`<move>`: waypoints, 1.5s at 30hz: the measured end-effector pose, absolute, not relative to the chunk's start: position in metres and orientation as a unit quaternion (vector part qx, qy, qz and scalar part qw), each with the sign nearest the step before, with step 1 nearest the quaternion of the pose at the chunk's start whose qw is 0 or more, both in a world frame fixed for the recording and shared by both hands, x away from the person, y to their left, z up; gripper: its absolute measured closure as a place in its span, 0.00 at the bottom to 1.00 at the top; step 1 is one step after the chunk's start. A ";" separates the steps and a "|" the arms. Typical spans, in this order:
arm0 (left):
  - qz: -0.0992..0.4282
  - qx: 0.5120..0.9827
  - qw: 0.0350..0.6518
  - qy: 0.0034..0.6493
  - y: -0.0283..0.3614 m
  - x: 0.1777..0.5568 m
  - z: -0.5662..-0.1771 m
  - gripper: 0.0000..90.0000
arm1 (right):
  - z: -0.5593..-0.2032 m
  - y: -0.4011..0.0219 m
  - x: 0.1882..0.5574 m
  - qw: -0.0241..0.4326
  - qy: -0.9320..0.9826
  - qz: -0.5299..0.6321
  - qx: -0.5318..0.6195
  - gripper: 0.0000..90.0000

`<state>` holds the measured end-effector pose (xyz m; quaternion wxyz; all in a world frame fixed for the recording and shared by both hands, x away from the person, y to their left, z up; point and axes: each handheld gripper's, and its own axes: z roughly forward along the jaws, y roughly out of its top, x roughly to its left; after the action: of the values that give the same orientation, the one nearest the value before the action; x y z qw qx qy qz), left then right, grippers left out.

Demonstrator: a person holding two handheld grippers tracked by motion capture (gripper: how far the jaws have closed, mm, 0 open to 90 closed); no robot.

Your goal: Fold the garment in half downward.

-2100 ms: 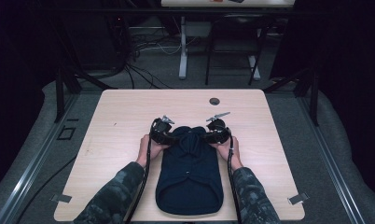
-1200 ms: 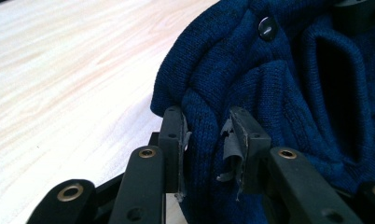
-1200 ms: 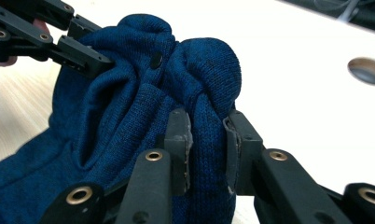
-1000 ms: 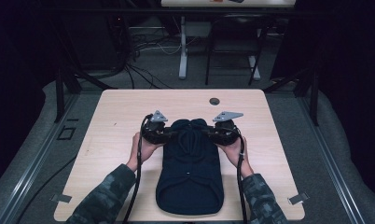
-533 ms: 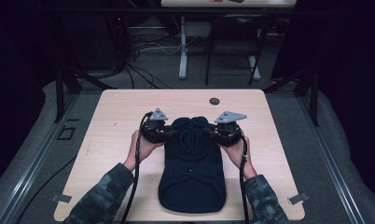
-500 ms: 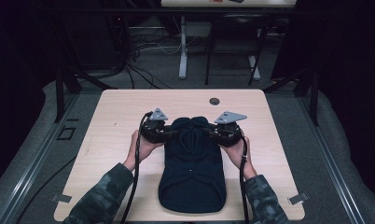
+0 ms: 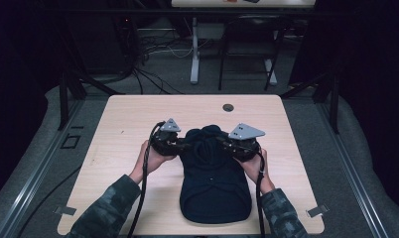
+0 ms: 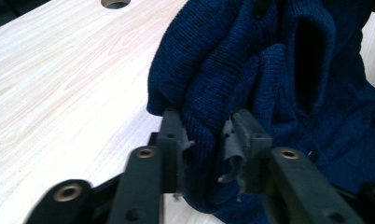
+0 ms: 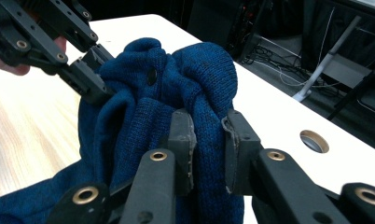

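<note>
From the high view, the dark blue knitted garment [image 7: 215, 183] lies in the middle of the counter [image 7: 123, 124], with its far end bunched and raised at 12 o'clock. My left hand-held gripper [image 7: 180, 145] bites this end from 9 o'clock and my right hand-held gripper [image 7: 222, 144] from 3 o'clock. I judge that I am in the folding step, with the top part lifted.

In the left gripper view, my jaws have just been closing, and they are clamped on a thick fold of the knit [image 8: 269, 70]. A small dark button [image 8: 312, 154] sits at 4 o'clock.

In the right gripper view, my jaws are clamped on another fold [image 9: 204, 79], and the other hand-held gripper [image 9: 99, 74] holds the cloth at 10 o'clock. The next move, I think, calls for carrying both ends together toward me, evenly, without letting the cloth slip.

I can read no label, brand or writing anywhere.
</note>
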<state>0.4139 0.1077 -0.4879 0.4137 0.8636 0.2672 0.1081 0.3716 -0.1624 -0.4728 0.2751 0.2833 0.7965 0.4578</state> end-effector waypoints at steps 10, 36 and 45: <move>0.169 0.860 0.422 0.229 0.102 0.399 -0.478 0.86 | -0.475 -0.176 0.373 0.238 0.807 0.451 0.298 0.78; 0.242 0.877 0.378 0.170 0.100 0.380 -0.471 0.84 | -0.497 -0.163 0.356 0.265 0.810 0.441 0.281 0.85; 0.183 0.892 0.369 0.185 0.106 0.385 -0.485 0.65 | -0.503 -0.159 0.346 0.276 0.822 0.435 0.243 0.86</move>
<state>0.3846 0.1063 -0.4848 0.3692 0.8920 0.1852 0.1834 0.3464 -0.1592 -0.5032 0.2757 0.2428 0.8222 0.4348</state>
